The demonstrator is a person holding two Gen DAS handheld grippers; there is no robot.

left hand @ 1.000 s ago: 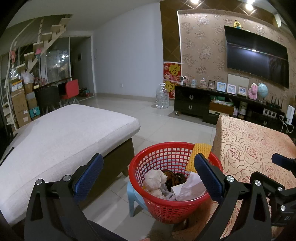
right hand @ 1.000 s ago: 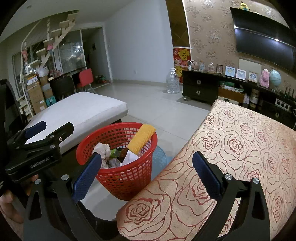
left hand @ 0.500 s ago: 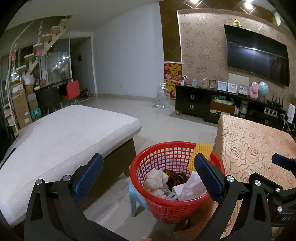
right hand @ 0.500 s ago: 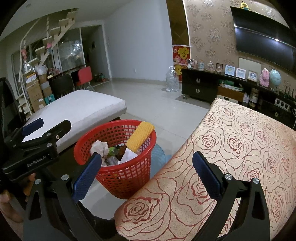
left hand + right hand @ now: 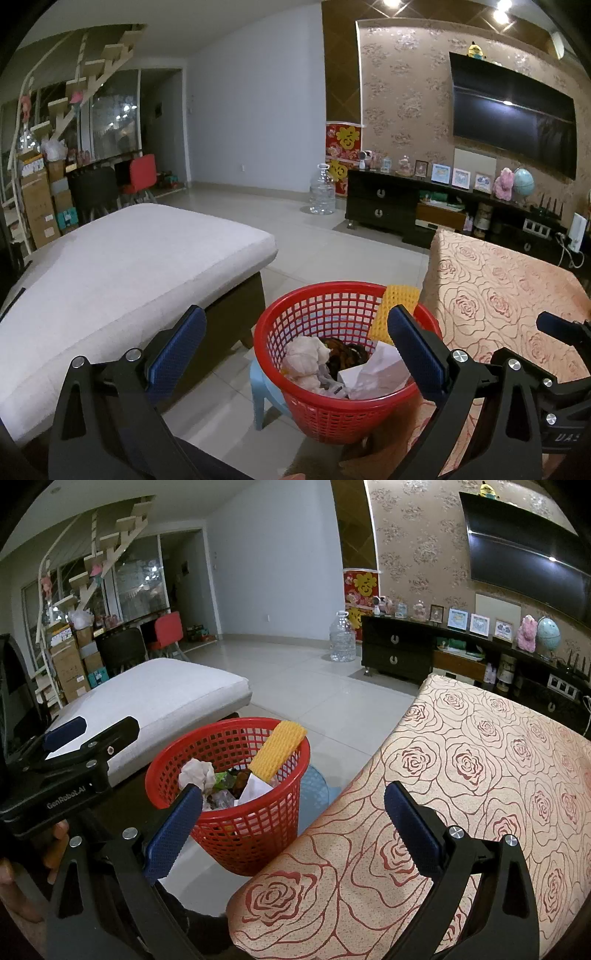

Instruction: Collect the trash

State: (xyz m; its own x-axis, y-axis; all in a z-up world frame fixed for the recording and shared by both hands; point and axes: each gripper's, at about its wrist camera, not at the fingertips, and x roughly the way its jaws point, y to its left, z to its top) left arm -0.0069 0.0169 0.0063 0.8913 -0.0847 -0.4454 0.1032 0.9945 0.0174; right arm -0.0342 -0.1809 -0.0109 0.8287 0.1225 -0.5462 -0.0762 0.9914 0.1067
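A red mesh basket [image 5: 317,413] [image 5: 255,834] stands on a light blue stool [image 5: 263,387] beside the table. Inside lie crumpled white paper [image 5: 306,354] [image 5: 197,773], a folded white sheet [image 5: 376,369], dark scraps and a yellow waffle-textured sponge [image 5: 399,306] [image 5: 277,749] leaning on the rim. My left gripper [image 5: 295,343] is open above the basket's near side, nothing between its blue pads. My right gripper [image 5: 291,823] is open too, over the table's near corner, with the basket to its left. The left gripper's body [image 5: 74,753] shows in the right wrist view.
A table under a rose-patterned cloth [image 5: 480,775] [image 5: 498,288] fills the right. A white cushioned bench [image 5: 110,280] [image 5: 155,694] lies left of the basket. Tiled floor, a water jug [image 5: 322,190] and a dark TV cabinet [image 5: 406,210] sit farther back.
Both views have shifted slightly; the basket sits a touch farther left in the right wrist view. Both grippers stay open and hold nothing.
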